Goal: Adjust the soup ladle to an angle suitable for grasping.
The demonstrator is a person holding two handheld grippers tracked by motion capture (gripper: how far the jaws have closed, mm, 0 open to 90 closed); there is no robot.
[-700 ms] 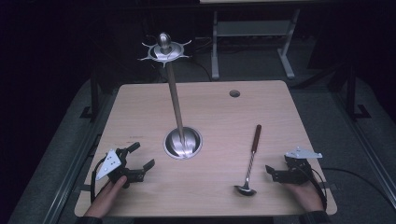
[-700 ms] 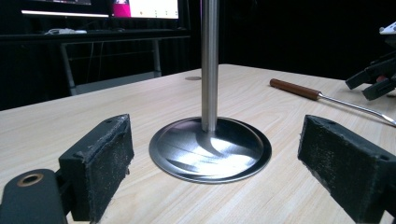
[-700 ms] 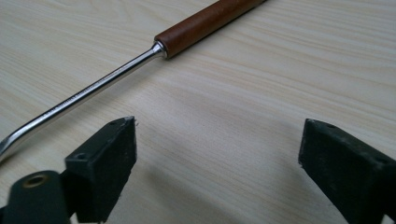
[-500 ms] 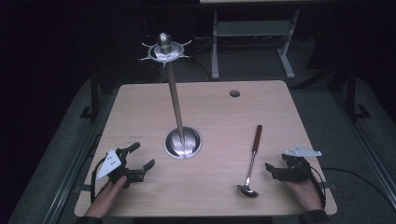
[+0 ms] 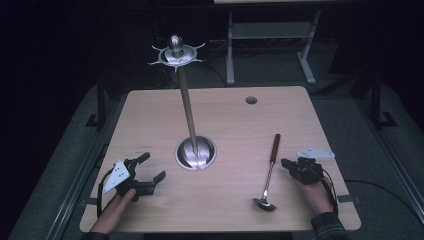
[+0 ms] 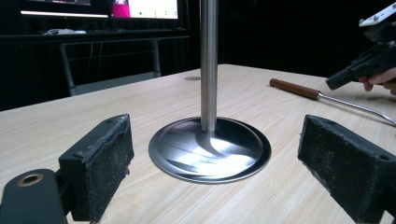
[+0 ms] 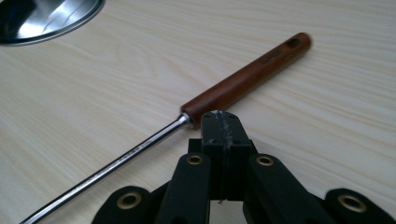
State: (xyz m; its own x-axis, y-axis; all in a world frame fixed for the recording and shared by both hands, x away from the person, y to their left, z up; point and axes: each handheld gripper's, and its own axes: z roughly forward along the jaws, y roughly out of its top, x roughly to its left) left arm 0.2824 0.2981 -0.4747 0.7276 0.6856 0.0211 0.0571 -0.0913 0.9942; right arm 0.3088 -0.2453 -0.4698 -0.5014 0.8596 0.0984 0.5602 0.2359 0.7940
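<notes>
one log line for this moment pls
left gripper: open, empty, facing steel hook stand's round base | right gripper: shut, empty, tips beside wooden-handled steel ladle | ladle flat on light wood table, not gripped

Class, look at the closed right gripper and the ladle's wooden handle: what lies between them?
Nothing: in the right gripper view, bare table separates the shut right gripper from the ladle, whose wooden handle lies just ahead.

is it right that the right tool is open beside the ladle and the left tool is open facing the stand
Not quite: the right tool is shut, jaws pressed together beside the ladle, as the right gripper view shows. The left tool is open facing the stand.
</notes>
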